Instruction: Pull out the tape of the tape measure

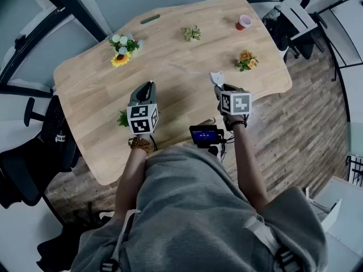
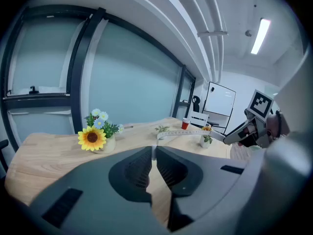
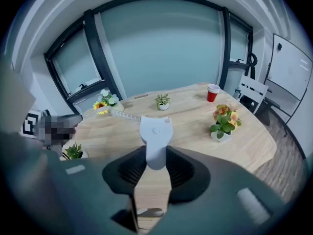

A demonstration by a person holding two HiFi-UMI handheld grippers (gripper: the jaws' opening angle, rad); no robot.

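The white tape measure case [image 3: 155, 137] sits between the jaws of my right gripper [image 3: 155, 155], which is shut on it above the table's near right part [image 1: 217, 84]. A pale marked tape [image 1: 190, 71] runs out of the case to the left. The same tape [image 2: 186, 132] crosses the left gripper view and bends down to the tips of my left gripper [image 2: 154, 153]. That gripper [image 1: 150, 85] is shut on the tape's end. In the right gripper view the tape [image 3: 117, 113] stretches over the table towards the left gripper. The two grippers hang about a forearm's length apart.
On the wooden table [image 1: 91, 78] stand a sunflower pot [image 1: 121, 51], a small green plant [image 1: 192, 33], a red cup [image 1: 243, 22] and an orange flower pot [image 1: 247, 60]. Another small plant [image 1: 123, 118] sits beside the left gripper. A device with a blue screen [image 1: 205, 135] is at the near edge.
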